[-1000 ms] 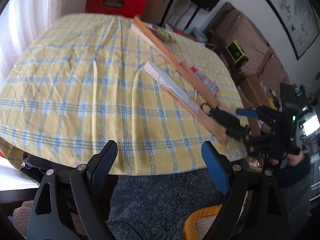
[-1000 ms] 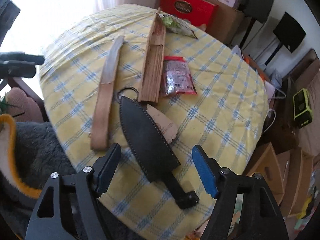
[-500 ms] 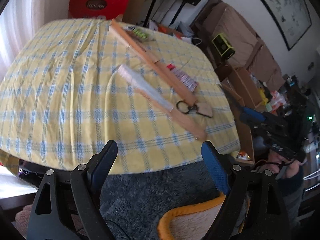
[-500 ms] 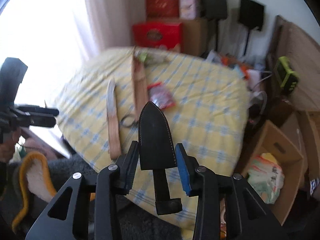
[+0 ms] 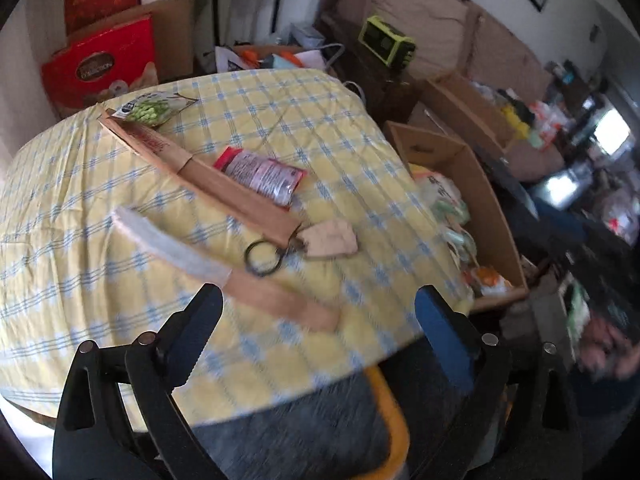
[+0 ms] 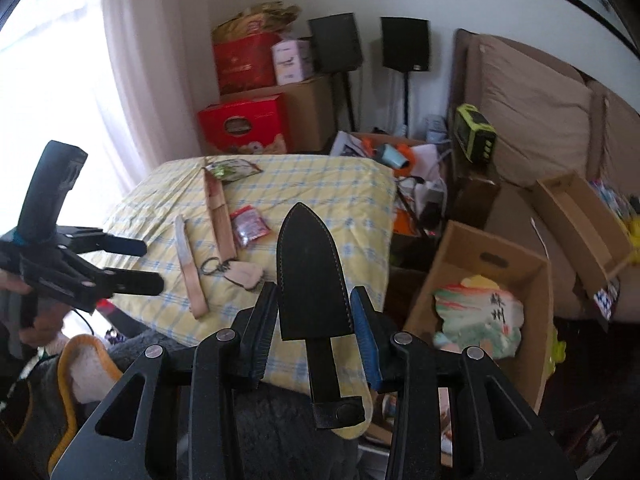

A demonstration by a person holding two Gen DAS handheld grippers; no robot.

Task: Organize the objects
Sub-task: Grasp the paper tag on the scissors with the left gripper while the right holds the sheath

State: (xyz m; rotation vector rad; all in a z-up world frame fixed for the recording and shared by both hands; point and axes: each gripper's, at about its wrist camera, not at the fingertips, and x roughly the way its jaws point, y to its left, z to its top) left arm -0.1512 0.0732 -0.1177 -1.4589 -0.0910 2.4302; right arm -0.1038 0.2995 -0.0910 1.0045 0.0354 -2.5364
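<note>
Tablecloth (image 5: 120, 184) in yellow and blue check covers the biggest surface, with an open cardboard box (image 6: 516, 264) on the floor beside it, already holding packets. On the cloth lie a long wooden case (image 5: 208, 180), a pale knife with a wooden handle (image 5: 224, 272), a red snack packet (image 5: 264, 174), a green one (image 5: 148, 110) and a key ring with a tan tag (image 5: 304, 242).

The black leather sheath (image 6: 310, 268) is off the table, raised in the air. The right gripper (image 6: 314, 320) has just closed and now pinches it across its wide mouth end, tip pointing away, strap hanging below. It looks light, fairly stiff and matte, unlikely to slip; gripping across the broad flat body seems a sound hold.

The left gripper (image 5: 316, 328) has just opened further and stands wide with nothing between its pads, above the knife's handle. That handle, not the blade, looks the safer place to grasp.
</note>
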